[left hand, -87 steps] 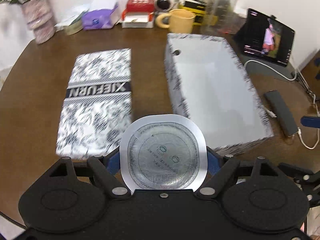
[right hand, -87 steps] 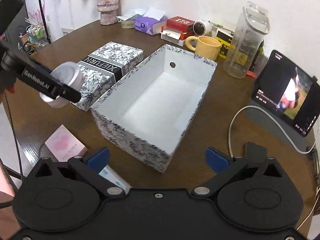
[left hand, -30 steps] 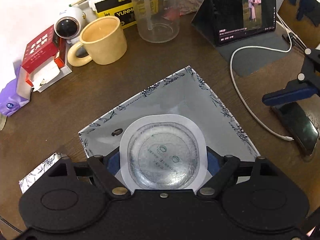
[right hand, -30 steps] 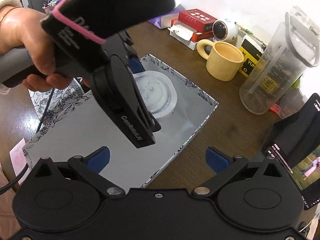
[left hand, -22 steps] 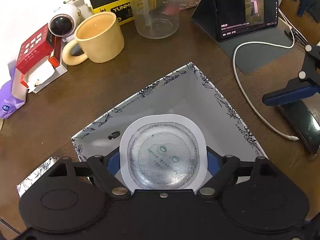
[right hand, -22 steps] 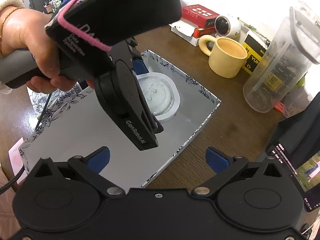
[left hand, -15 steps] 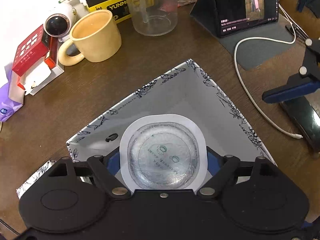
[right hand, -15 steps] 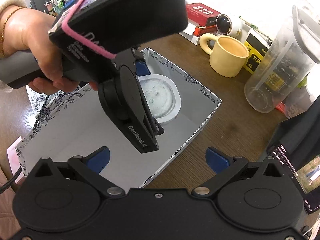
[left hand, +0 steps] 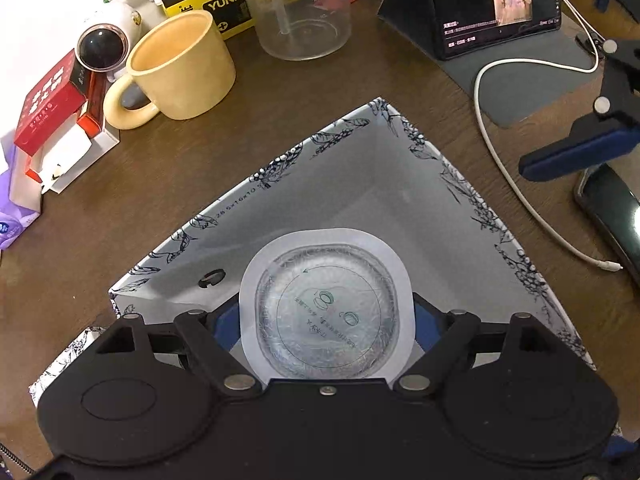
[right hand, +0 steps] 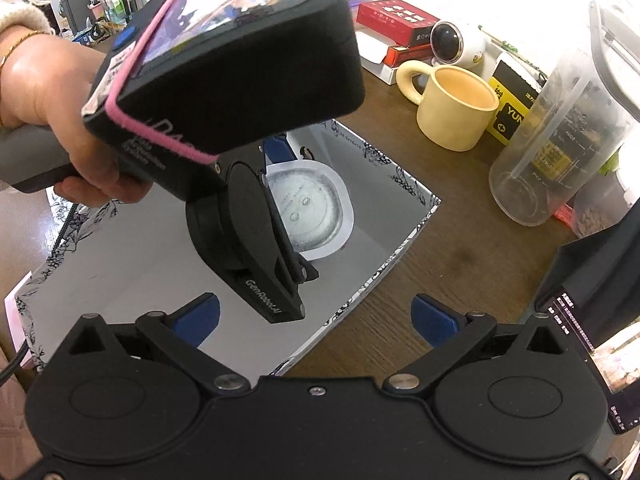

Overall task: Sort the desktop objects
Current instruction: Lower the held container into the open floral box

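My left gripper (left hand: 326, 316) is shut on a round clear sealed cup with a white foil lid (left hand: 326, 306). It holds the cup inside the far corner of the open floral-patterned box (left hand: 280, 164), close to the box floor. In the right wrist view the left gripper (right hand: 298, 210) reaches down into the box (right hand: 400, 248) with the cup (right hand: 310, 210) between its fingers. My right gripper (right hand: 316, 316) is open and empty above the box's right edge. One of its blue fingers (left hand: 576, 152) shows at the right of the left wrist view.
A yellow mug (left hand: 180, 74), a red and white carton (left hand: 52, 120), a small white camera (left hand: 104, 46), a clear jug (left hand: 300, 4), a tablet on a stand (left hand: 492, 4), a white cable (left hand: 500, 152) and a phone (left hand: 612, 204) stand around the box. The box lid (left hand: 68, 360) lies at its left.
My left gripper has carried the cup from above the box lid to the box's far corner and lowered it inside. The right gripper has stayed open over the box's right edge.
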Motion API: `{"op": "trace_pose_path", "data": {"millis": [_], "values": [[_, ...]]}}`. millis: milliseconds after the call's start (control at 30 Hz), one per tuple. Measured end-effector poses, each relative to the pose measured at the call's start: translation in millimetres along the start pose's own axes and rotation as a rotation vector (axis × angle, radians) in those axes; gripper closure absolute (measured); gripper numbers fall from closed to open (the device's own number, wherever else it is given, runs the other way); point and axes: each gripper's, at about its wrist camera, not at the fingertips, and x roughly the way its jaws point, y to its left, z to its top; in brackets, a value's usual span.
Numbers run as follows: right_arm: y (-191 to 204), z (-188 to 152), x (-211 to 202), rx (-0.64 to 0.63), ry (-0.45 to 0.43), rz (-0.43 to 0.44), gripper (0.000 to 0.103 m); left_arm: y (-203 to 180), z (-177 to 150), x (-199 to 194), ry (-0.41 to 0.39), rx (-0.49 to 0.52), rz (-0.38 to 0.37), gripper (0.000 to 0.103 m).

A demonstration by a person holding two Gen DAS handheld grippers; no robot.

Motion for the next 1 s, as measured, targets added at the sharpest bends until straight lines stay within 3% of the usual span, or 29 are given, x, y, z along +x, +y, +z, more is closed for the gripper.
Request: {"op": "trace_pose_path", "data": {"millis": [1000], "values": [[-11,1,15,-0.034,0.02,0.024,0.0,3,-1,24,0.026,-0.006,-0.023,0.023]]}}
